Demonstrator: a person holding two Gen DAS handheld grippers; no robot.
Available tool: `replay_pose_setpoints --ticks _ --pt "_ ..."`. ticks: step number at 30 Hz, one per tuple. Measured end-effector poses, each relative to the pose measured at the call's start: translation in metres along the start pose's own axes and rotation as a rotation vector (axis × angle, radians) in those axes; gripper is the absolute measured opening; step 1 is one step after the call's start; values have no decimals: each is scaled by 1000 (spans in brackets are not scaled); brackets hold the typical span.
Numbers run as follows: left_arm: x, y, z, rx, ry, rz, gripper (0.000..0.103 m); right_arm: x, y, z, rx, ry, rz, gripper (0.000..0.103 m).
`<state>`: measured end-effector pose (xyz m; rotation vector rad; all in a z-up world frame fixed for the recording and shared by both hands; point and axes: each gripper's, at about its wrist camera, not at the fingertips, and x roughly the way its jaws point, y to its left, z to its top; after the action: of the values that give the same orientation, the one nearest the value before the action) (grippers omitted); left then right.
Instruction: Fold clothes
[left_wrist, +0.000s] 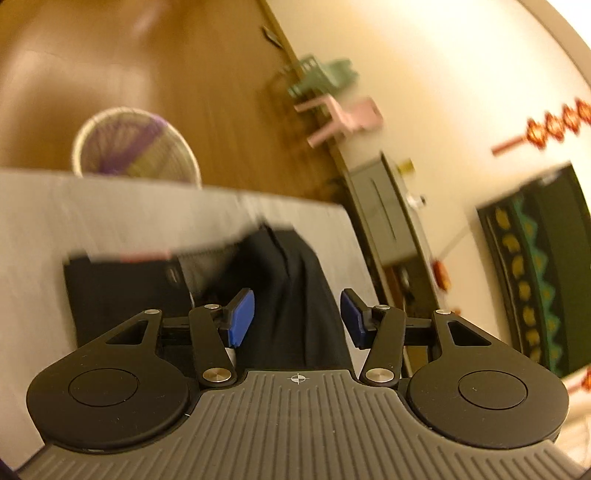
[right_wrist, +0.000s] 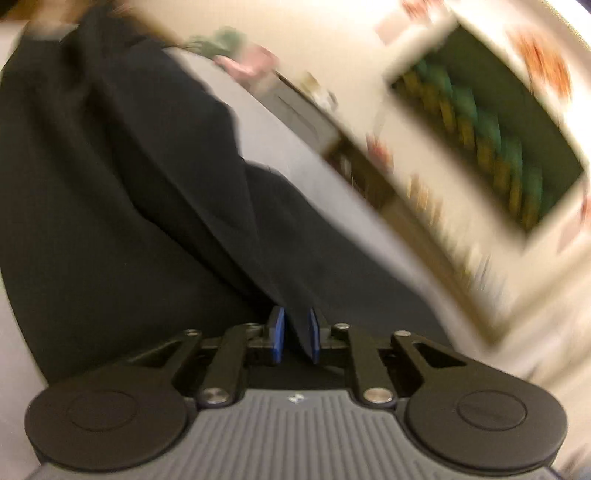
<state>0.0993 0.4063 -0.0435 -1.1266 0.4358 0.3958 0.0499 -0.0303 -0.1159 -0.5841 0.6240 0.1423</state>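
Your table (left_wrist: 110, 214) carries a dark garment (left_wrist: 291, 280), lying long and running away from both grippers toward the far edge; a folded dark piece (left_wrist: 122, 291) sits to its left. Your right gripper (right_wrist: 294, 339) is nearly closed, pads pinching a ridge of that cloth. Your left gripper (left_wrist: 297, 318) hangs half open over the near end, gripping nothing.

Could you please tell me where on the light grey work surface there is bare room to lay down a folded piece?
Bare light grey work surface runs along the far edge, between the dark folded garment and the round wire basket on the floor beyond. A narrower strip lies right of the long black garment. The middle is crowded: the right tool pinches that garment, and the open left tool hangs above it.
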Motion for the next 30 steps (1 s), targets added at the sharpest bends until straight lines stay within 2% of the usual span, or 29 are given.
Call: replay_pose_setpoints --ticks 3,7,8,10,14,17,19,21,24,26,27,28,29,30 --pt "8 -7 -36 59 137 -58 42 -2 -50 -2 381 47 120 23" --pt "27 -22 -86 150 357 -139 42 4 -106 -30 791 83 176 31" --pt "31 -26 -96 170 397 -152 43 8 -118 -37 873 89 180 34" --pt "38 -34 -115 218 468 -170 44 14 -138 -52 1011 92 194 45" --pt "45 -45 -139 270 561 -196 47 29 -175 -65 1171 98 131 53" --pt "44 -49 -154 290 597 -192 47 48 -217 -71 1206 128 20 56" --pt "43 -54 -164 303 617 -197 47 66 -248 -77 1164 161 -57 64" --pt "42 -59 -173 325 633 -203 48 93 -268 -89 1111 197 -91 64" --pt "44 -67 -186 354 649 -200 49 122 -276 -102 1059 208 -53 64" --pt "50 -68 -192 365 658 -189 49 134 -273 -106 1013 177 -43 64" --pt "52 -70 -198 371 663 -183 49 136 -269 -101 967 180 -39 59" --pt "54 -72 -203 379 669 -181 49 138 -265 -97 921 184 -35 40" --pt "57 -75 -206 388 681 -192 49 141 -261 -92 871 189 -34 31" --pt "59 -79 -211 399 688 -198 49 144 -255 -85 807 197 -46 17"
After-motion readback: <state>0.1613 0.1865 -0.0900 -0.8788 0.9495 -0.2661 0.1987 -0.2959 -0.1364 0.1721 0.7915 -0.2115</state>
